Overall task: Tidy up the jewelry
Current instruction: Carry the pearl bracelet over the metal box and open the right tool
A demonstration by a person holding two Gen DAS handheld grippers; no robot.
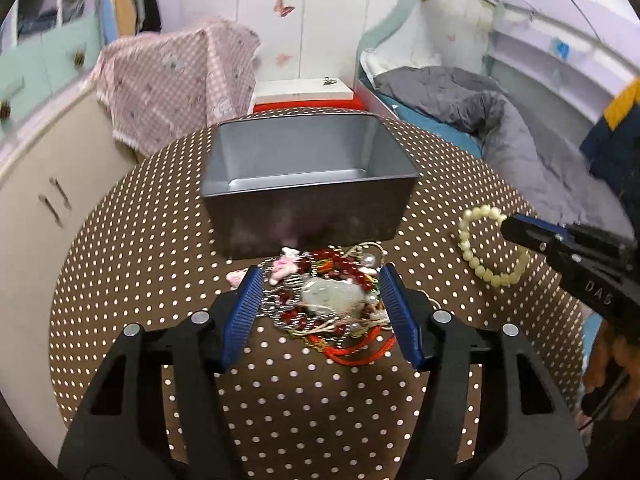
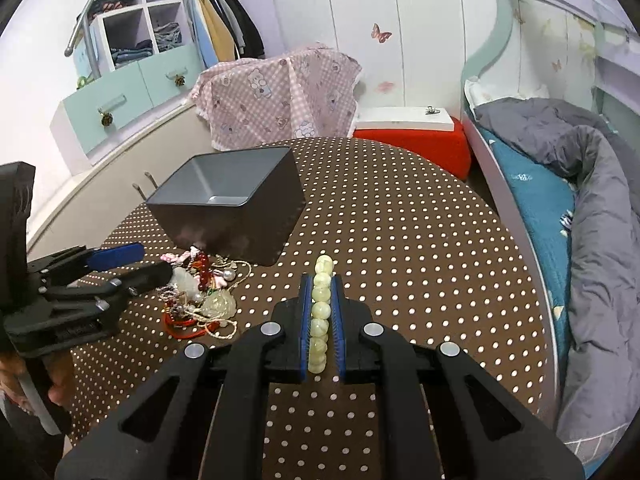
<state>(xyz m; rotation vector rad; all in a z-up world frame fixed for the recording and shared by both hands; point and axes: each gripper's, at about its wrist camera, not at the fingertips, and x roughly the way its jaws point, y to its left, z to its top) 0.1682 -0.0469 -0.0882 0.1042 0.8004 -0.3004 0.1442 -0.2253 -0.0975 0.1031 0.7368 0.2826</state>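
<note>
Right wrist view: right gripper (image 2: 322, 322) clamped on pale bead bracelet (image 2: 321, 312), right of dark box (image 2: 256, 236). Left gripper (image 1: 320, 300) parted, straddling jewelry heap (image 1: 328, 296) near box.

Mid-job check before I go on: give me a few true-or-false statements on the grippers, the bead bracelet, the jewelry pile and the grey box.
1. The right gripper is shut on the pale yellow-green bead bracelet. True.
2. The dark grey rectangular box already holds jewelry. False: the part of its inside that shows is bare.
3. The left gripper is clamped on the tangled pile of red beads, pearls and cords. False: its blue pads stand on either side of the pile, apart from it.
4. The pile lies on the brown polka-dot tablecloth, just in front of the box. True.
5. The bracelet lies flat on the cloth. False: it hangs from the right gripper.
</note>
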